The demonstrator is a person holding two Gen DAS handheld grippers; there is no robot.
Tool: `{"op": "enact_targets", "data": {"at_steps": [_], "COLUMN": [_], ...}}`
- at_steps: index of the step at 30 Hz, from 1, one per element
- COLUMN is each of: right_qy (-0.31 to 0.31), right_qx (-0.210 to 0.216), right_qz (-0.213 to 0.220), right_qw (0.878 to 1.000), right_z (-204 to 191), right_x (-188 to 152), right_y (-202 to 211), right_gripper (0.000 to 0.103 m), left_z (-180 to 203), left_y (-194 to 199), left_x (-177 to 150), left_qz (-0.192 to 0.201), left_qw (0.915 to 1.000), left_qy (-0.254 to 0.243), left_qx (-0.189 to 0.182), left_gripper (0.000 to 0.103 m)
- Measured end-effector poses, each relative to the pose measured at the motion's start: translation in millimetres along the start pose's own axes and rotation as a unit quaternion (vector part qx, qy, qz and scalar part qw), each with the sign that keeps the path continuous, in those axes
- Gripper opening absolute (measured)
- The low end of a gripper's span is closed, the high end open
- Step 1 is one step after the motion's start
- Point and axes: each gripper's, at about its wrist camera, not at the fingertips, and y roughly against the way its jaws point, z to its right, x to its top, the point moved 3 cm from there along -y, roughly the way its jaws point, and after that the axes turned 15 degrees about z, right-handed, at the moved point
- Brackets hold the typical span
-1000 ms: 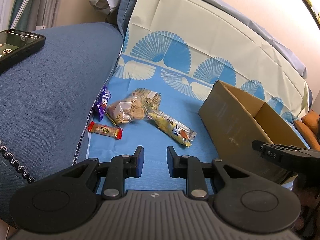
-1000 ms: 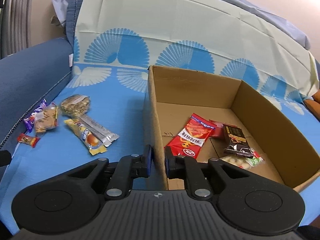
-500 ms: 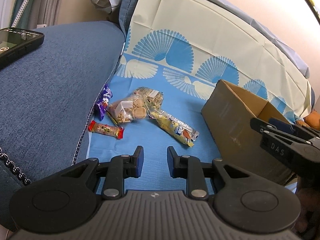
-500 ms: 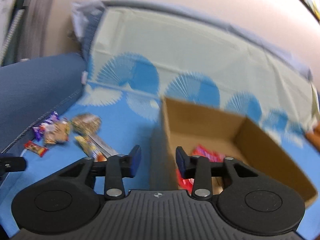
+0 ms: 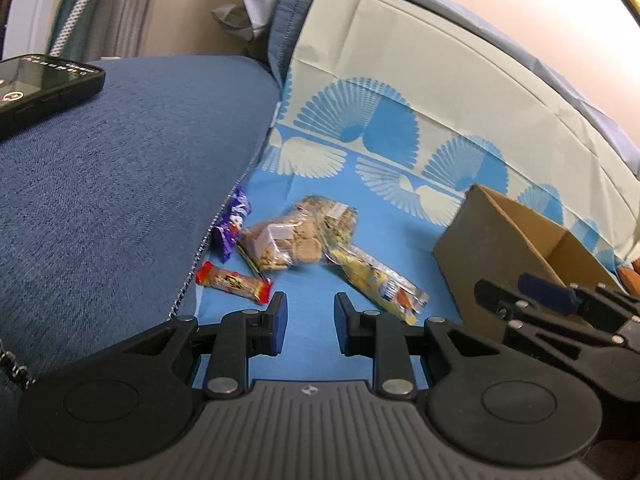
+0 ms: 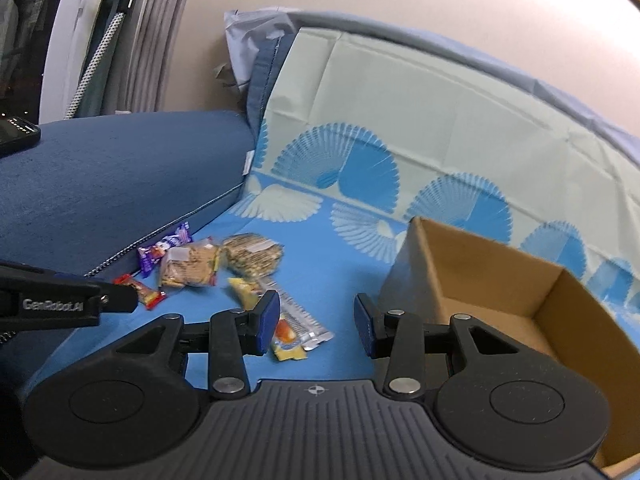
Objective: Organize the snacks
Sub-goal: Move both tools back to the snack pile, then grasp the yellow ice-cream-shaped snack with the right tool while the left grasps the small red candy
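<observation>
Crinkly foil and clear film are wrapping the snacks [image 6: 224, 276], which are lying loose on the blue cloth [image 5: 312, 344] beside the box [image 6: 500, 300]: probably light, slippery, crushable, best pinched at a sealed end. The right tool [image 6: 316, 322] has just been opening, empty; the left tool [image 5: 307, 326] is sitting narrowly open, empty. Soft sofa underneath.
</observation>
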Motion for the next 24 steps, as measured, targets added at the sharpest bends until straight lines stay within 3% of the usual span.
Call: {"op": "enact_targets", "data": {"at_steps": [10,13,14,21,24], "right_qy": [0.006,0.004,-0.004,-0.008,-0.004], "right_qx": [0.015,0.014,0.016,0.037,0.046], "right_qz": [-0.056,-0.057,-0.065,-0.072,-0.074], "right_qw": [0.998,0.998,0.998,0.997,0.996], "right_z": [-21.6,-19.7,-18.3,-18.6,-19.9], "right_x": [-19.6,-30.1,-33.4,-43.2,-45.3], "right_y": [-73.5,-91.5,-96.8,-117.4,-122.0], "right_gripper": [0.052,0.051,0.051,0.051,0.051], "left_z": [-15.6,-15.0,-17.0,-19.9,-21.6], "left_y": [-26.0,-37.9,-43.1,-70.5,-83.8], "left_x": [-2.9,-5.9,-7.8,-13.9,-12.2], "left_qz": [-0.008,-0.003,-0.003,0.011,0.013], "left_qw": [0.9986,0.9971,0.9953,0.9755,0.9660], "left_qy": [0.033,0.041,0.053,0.090,0.107], "left_qx": [0.042,0.064,0.081,0.201,0.235], "left_gripper": [0.028,0.049,0.055,0.053,0.053]}}
